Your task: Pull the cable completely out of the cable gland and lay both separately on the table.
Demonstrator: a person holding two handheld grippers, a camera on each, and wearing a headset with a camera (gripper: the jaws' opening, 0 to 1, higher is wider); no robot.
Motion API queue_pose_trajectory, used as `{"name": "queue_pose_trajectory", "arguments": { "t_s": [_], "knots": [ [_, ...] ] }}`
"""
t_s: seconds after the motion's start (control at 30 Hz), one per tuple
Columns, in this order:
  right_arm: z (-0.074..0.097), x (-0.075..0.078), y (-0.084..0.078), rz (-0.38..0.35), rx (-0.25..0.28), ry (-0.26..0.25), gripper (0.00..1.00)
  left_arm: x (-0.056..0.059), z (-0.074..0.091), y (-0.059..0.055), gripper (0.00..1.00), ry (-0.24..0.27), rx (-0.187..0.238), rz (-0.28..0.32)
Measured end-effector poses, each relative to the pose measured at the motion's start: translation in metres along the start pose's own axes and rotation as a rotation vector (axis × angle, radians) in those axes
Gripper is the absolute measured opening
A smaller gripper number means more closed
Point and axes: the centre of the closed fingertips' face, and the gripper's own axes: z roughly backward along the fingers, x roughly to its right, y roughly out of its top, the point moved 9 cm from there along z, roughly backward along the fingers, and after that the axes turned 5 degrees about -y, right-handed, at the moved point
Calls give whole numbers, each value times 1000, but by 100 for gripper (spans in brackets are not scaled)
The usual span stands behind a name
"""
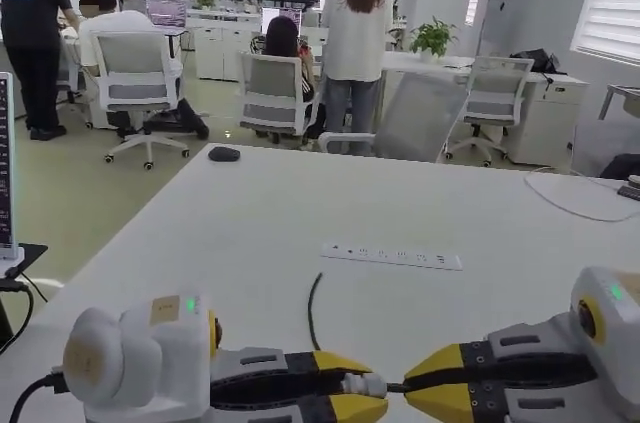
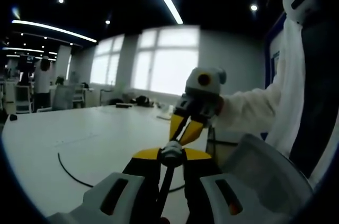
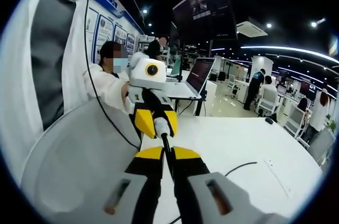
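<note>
shows two hand-held tools meeting tip to tip low over the near edge of a white table (image 1: 300,213). holds the pale cable gland (image 1: 362,382) clamped in the left tool (image 1: 368,386). grips the black cable (image 1: 312,308) in the closed right tool (image 1: 412,388), just right of the gland, with only a short bare stretch of cable between the two tips. trails the rest of the cable away over the table toward the far side, near a white power strip (image 1: 392,256) but apart from it.

looks unfinished: cable and gland not yet parted, neither laid down.

for a clean pull, hold the left grip firm on the gland body. draw the right tool straight out to the right along the cable's own line. avoid twisting or kinking at the gland mouth. regrip close to the gland once reach runs out. let the loose tail feed freely and watch for it dragging toward the power strip.

left gripper view adds the cable running back between that tool's own jaws, plus a dark arc of it lying on the table to the left. right gripper view adds the gland's pale nose seen end-on, the cable entering it, and a white sleeve (image 3: 103,91) behind the left tool. head view adds the power strip, a dark mouse (image 1: 224,153) at the far table edge, and office chairs and people beyond.
</note>
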Motion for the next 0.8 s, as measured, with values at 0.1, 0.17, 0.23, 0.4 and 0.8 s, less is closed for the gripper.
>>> {"name": "queue_pose_trajectory", "arguments": {
  "t_s": [0.1,0.17,0.23,0.4,0.8],
  "knots": [
    [6,0,-5,-10,-5,-16,4,-1,0,-1,17,1,-6,11],
    [10,1,-7,-20,-7,-28,4,-1,0,-1,17,1,-6,12],
    [14,2,-10,-25,-10,-40,4,-2,1,-1,17,3,-6,15],
    [22,4,-14,-45,-8,-65,4,-3,1,-1,17,10,-2,20],
    [32,0,-30,-108,2,-122,4,-5,4,-3,17,30,-14,36]
  ]
}}
